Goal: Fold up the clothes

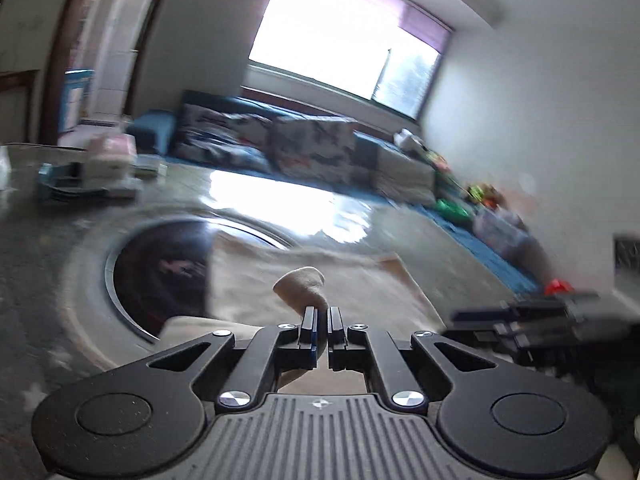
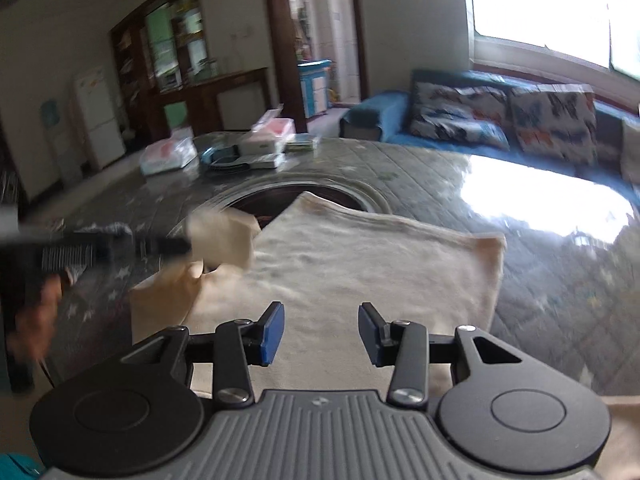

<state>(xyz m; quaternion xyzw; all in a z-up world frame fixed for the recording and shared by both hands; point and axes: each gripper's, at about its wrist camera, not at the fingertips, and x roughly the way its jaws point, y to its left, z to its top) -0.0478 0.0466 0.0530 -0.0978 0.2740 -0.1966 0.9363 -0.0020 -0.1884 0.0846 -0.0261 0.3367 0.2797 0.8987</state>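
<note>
Right now, a cream garment (image 2: 360, 252) lying flat on the gray quilted table (image 2: 540, 300), one edge over a dark round hole (image 1: 160, 268) in the table's middle. Left gripper (image 1: 323, 314) pinched tight on a bunched bit of that cloth, lifted off the rest. Right gripper (image 2: 321, 330) just above the near part of the cloth, blue pads (image 2: 272, 332) wide apart, nothing between them.

Around: boxes and packets (image 2: 260, 144) stacked at the far side of the table, well apart from the cloth. Blue sofa (image 2: 500, 120) with patterned pillows behind the table, under a bright window (image 1: 344, 36). Colorful bits (image 1: 480, 196) piled along the sofa's end.

Seen only from the right wrist: dark shelves (image 2: 172, 52), a white fridge (image 2: 100, 116), a doorway, and the left gripper from the side, with a blurry hand (image 2: 36, 316) behind it. Seen only from the left wrist: the right gripper at the right edge, very blurry.

No writing clear enough to read; both views smeared.
</note>
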